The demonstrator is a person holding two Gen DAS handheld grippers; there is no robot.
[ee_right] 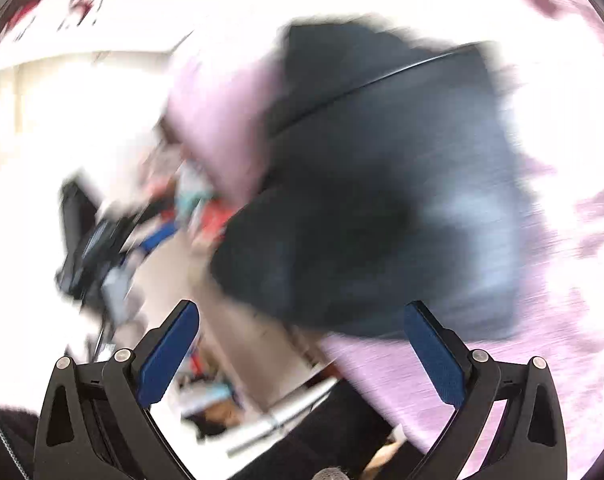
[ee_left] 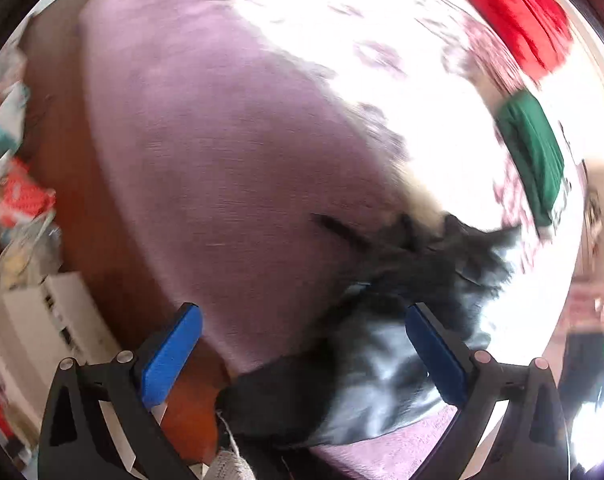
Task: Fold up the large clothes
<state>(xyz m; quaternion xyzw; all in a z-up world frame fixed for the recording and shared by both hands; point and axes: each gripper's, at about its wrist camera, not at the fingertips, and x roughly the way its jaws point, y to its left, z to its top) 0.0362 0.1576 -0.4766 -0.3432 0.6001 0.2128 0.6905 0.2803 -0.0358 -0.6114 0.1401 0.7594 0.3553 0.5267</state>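
Dark clothing (ee_left: pixel 385 360), some large blackish-grey garment, lies bunched on the near corner of a bed covered with a lilac sheet (ee_left: pixel 206 152). Part of it catches strong sunlight, which washes out the far half of the bed. From the right wrist view the same garment (ee_right: pixel 373 208) shows as a rounded dark heap on the lilac cover, blurred, so I cannot tell sleeves from body or where its edges run.

Neither tool has hold of anything. The left gripper (ee_left: pixel 302 320) has its jaws spread wide, the dark cloth showing between and beyond them but not pinched. The right gripper (ee_right: pixel 302 320) is likewise wide apart, hovering near the heap with nothing between its blue pads.

A red garment (ee_left: pixel 517 12) and a green one (ee_left: pixel 533 152) lie further up the bed, well apart from the dark piece. Clutter sits on the floor beside the bed.

My reading is that folding proper has not begun: the garment is crumpled, so the step in hand is reaching in to take it. The next move likely calls for each gripper to find a separate edge or corner, close on a single layer, then lift and spread the cloth flat on the bed before any fold.
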